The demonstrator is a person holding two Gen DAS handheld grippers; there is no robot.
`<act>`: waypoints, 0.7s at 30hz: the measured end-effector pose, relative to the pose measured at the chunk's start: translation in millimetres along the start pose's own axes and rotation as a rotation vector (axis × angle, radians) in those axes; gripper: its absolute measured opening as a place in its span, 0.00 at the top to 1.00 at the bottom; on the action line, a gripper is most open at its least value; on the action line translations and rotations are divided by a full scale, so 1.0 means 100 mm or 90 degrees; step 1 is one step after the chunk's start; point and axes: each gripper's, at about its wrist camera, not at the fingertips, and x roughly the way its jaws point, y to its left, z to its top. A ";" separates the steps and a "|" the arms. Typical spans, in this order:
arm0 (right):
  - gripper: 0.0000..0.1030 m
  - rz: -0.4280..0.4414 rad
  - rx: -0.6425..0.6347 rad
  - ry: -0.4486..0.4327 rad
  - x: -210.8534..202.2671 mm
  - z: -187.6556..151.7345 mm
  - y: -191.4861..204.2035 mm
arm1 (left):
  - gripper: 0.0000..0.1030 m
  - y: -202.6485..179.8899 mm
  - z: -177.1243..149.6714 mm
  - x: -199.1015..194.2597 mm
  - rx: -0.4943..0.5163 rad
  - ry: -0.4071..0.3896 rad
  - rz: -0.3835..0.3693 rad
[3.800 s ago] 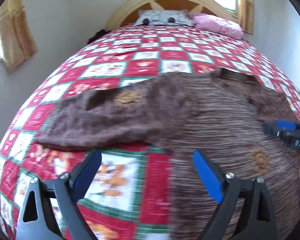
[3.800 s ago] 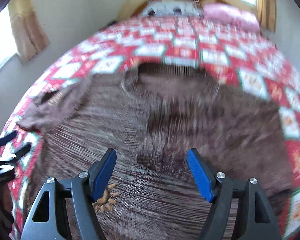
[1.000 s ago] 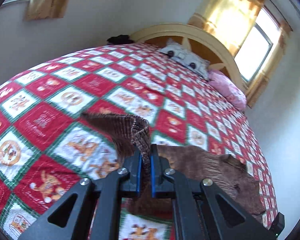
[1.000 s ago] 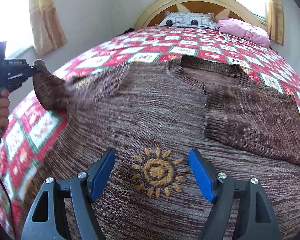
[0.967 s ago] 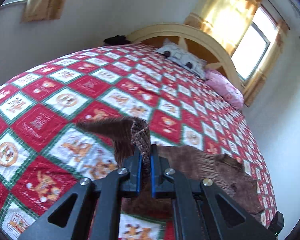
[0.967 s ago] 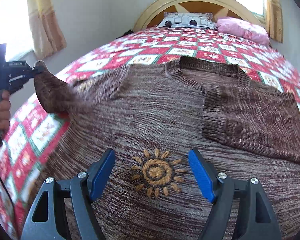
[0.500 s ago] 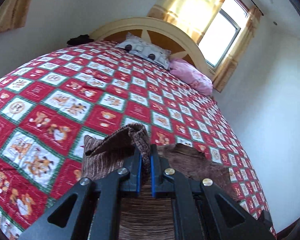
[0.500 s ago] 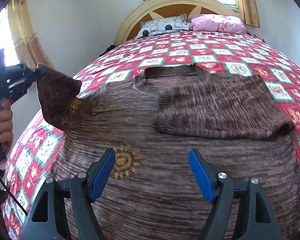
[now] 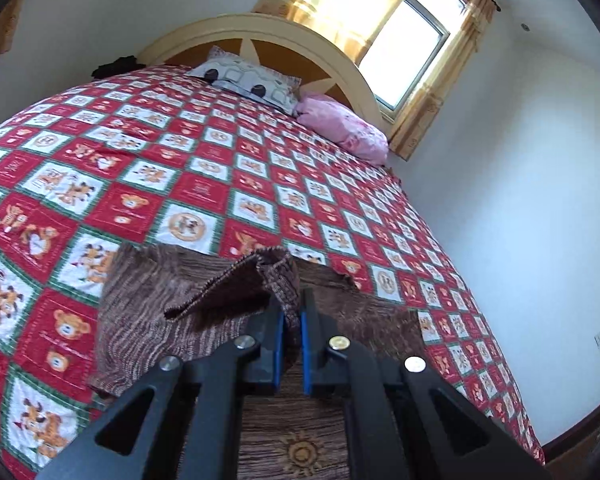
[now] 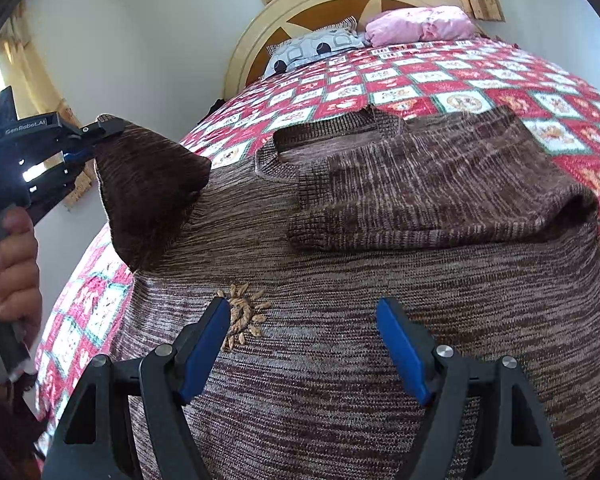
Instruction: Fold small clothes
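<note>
A brown knitted sweater [image 10: 360, 312] with embroidered suns lies flat on the bed. Its right sleeve [image 10: 440, 196] is folded across the chest. My left gripper [image 9: 291, 322] is shut on the cuff of the left sleeve [image 9: 236, 288] and holds it lifted above the sweater's body; it also shows in the right wrist view [image 10: 96, 136], with the sleeve [image 10: 148, 184] hanging from it. My right gripper [image 10: 304, 344] is open and empty, low over the sweater's lower part, beside a sun motif [image 10: 242, 316].
The bed has a red, white and green checked quilt [image 9: 180, 184]. A grey patterned pillow [image 9: 244, 80] and a pink pillow [image 9: 344, 132] lie against the wooden headboard [image 9: 260, 36]. A wall runs along the bed's right side.
My left gripper has carried the left sleeve up and inward over the sweater's body. The right gripper has stayed open, shifting slightly over the lower sweater.
</note>
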 end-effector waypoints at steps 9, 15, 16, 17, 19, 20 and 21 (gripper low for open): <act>0.26 0.049 0.068 -0.029 -0.07 -0.01 -0.20 | 0.93 -0.32 -0.39 0.49 0.048 0.049 0.015; 0.26 0.063 0.090 -0.046 -0.12 -0.02 -0.26 | 0.90 -0.47 -0.74 0.67 0.130 0.122 0.021; 0.26 0.065 0.095 -0.048 -0.12 -0.02 -0.27 | 0.85 -0.49 -0.76 0.62 0.148 0.119 0.019; 0.26 0.069 0.100 -0.050 -0.13 -0.02 -0.29 | 0.82 -0.50 -0.77 0.56 0.162 0.116 0.014; 0.26 0.070 0.101 -0.051 -0.13 -0.02 -0.29 | 0.53 -0.45 -0.76 0.32 0.187 0.084 0.018; 0.26 0.069 0.100 -0.051 -0.13 -0.02 -0.29 | 0.42 -0.39 -0.75 0.20 0.194 0.059 0.036; 0.26 0.068 0.100 -0.049 -0.12 -0.01 -0.29 | 0.24 -0.32 -0.74 0.10 0.197 0.036 0.059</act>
